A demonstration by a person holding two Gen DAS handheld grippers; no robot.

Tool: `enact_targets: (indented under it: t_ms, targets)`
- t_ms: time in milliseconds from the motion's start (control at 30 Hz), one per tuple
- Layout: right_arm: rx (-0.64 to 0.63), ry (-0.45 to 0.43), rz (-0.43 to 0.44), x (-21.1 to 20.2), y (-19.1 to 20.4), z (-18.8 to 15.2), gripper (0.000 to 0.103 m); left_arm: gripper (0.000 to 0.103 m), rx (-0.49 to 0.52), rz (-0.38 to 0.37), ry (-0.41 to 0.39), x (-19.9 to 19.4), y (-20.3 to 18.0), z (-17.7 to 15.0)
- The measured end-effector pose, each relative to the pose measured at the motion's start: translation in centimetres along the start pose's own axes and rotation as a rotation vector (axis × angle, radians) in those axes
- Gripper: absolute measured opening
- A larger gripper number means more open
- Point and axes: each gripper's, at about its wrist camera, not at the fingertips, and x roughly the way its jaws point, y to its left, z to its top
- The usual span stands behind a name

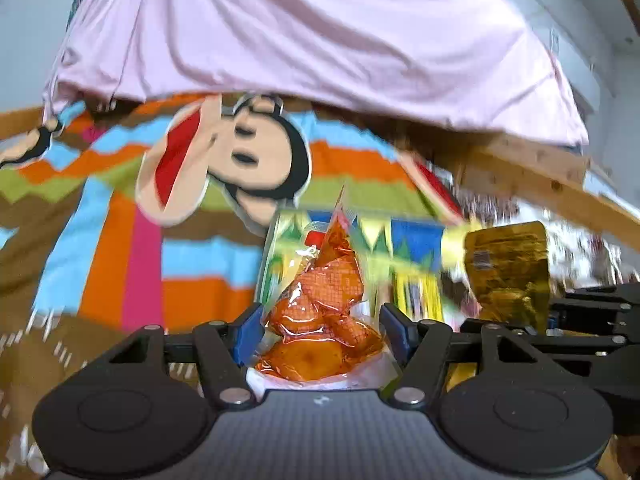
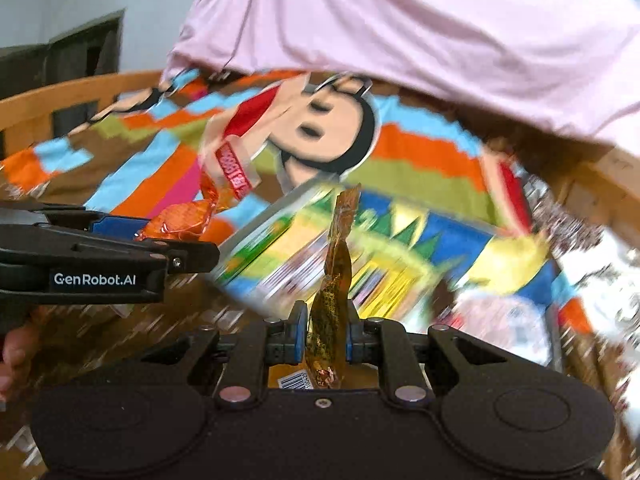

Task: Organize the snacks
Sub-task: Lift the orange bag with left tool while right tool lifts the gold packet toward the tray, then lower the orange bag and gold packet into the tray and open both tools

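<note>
Mid-sort, both in the air over the patterned cloth: left gripper jaws half-open around orange snack pack, right gripper jaws clamped tight on amber snack pouch, neither yet placed, colourful box below too blurred to read contents.

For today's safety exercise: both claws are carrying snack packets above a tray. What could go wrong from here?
1. The left claw pinches only the lower end of the orange packet; the rest sticks up free, so it may slip out.
2. The right claw grips the amber packet edge-on, so it may twist loose.
3. The two claws are close together, and the blur suggests fast motion, so they may collide above the tray.
</note>
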Motion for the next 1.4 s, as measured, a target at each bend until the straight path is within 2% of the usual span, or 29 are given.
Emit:
enact_targets:
  t_ms: [133, 233, 500, 667, 1000, 1200, 1400]
  targets:
    - [0.044, -0.067, -0.036, 1.2, -2.6, 1.5, 0.019, 0.067, -0.025, 0.007, -0.04, 3.3, -0.5, 1.4]
    - [0.076, -0.08, -0.056, 2.6, -4.4, 2.2, 0.019, 0.067, -0.064, 0.015, -0.015, 5.9, -0.5, 2.0]
    - [0.129, -0.009, -0.122, 6.6, -7.1, 2.0, 0.019, 0.067, -0.01, 0.052, 0.085, 10.1, -0.6, 2.1]
    - [0.171, 0.043, -0.137, 8.6, -7.6, 1.3, 0.019, 0.067, 0.006, 0.061, 0.112, 11.1, -1.0, 1.9]
    - [0.183, 0.073, -0.149, 10.4, -7.7, 1.0, 0.02, 0.068, -0.003, 0.05, 0.144, 12.3, -1.1, 2.2]
    - [0.201, 0.085, -0.157, 11.1, -8.1, 1.1, 0.029, 0.069, -0.013, 0.049, 0.166, 12.7, -1.1, 2.1]
    - [0.21, 0.095, -0.158, 11.3, -8.4, 0.9, 0.029, 0.069, -0.023, 0.046, 0.187, 13.1, -1.1, 1.7]
